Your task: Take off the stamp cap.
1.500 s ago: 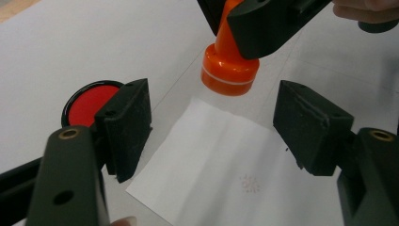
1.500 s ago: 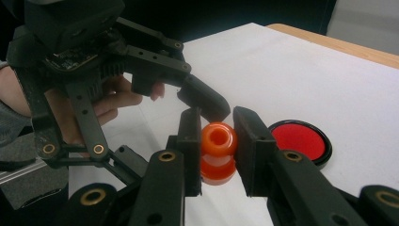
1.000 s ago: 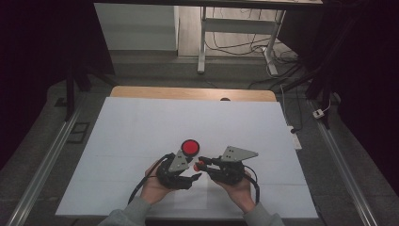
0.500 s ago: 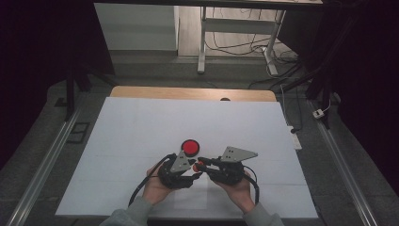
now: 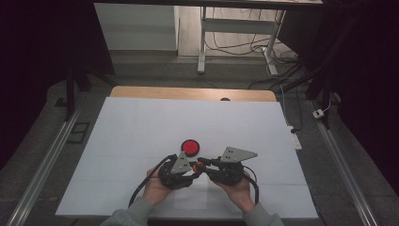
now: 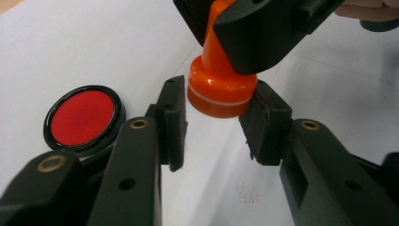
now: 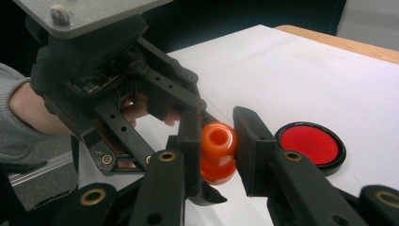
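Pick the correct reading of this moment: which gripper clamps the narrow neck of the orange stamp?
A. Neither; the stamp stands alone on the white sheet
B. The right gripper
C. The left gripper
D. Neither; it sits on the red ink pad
B: in the right gripper view the right gripper has its pads pressed on the neck of the orange stamp, while the left gripper brackets its wide base.

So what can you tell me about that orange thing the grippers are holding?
The orange stamp looks like glossy plastic: a narrow neck with a rounded knob on top, which has a hollow in it, and a wide round base with a thin pale ring. The right hand-held gripper is shut on the knob and holds it above the white sheet. The left hand-held gripper has just been closing around the base. The round red ink pad lies beside it.
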The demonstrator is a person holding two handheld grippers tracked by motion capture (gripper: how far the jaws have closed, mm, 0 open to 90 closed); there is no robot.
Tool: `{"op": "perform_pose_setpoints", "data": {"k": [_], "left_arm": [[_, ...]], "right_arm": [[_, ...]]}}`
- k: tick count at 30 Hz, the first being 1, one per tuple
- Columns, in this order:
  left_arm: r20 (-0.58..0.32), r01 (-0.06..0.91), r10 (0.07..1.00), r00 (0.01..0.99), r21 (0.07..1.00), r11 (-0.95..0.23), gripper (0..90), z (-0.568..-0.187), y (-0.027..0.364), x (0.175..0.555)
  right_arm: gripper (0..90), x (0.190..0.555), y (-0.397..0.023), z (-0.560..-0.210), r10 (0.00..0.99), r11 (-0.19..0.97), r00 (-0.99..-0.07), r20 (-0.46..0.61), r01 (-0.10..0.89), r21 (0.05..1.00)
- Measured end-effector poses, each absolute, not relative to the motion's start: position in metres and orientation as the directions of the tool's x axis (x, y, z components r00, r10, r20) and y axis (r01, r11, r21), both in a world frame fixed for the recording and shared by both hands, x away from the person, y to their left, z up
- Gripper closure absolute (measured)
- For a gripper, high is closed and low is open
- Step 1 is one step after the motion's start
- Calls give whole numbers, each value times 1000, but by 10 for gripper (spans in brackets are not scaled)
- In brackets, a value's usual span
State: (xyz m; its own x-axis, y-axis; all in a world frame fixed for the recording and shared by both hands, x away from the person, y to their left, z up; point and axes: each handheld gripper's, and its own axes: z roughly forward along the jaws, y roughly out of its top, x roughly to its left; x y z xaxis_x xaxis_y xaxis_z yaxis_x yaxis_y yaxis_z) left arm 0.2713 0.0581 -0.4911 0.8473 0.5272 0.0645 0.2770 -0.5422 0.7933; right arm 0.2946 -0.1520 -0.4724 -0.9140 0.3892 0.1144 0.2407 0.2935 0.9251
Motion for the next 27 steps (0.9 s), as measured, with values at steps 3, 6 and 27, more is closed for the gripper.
{"op": "perform_pose_setpoints", "data": {"k": [3,6,27], "left_arm": [[67,273,523,850,792,-546,634,-491,58,271],[71,271,522,850,790,-550,635,-491,58,271],[102,263,516,850,768,-584,652,-493,58,270]], "right_arm": [[723,295,-152,-472,389,293,-914,114,240,926],[722,295,-152,-473,388,293,-914,114,240,925],[724,294,-149,-475,391,311,-915,104,238,920]]}}
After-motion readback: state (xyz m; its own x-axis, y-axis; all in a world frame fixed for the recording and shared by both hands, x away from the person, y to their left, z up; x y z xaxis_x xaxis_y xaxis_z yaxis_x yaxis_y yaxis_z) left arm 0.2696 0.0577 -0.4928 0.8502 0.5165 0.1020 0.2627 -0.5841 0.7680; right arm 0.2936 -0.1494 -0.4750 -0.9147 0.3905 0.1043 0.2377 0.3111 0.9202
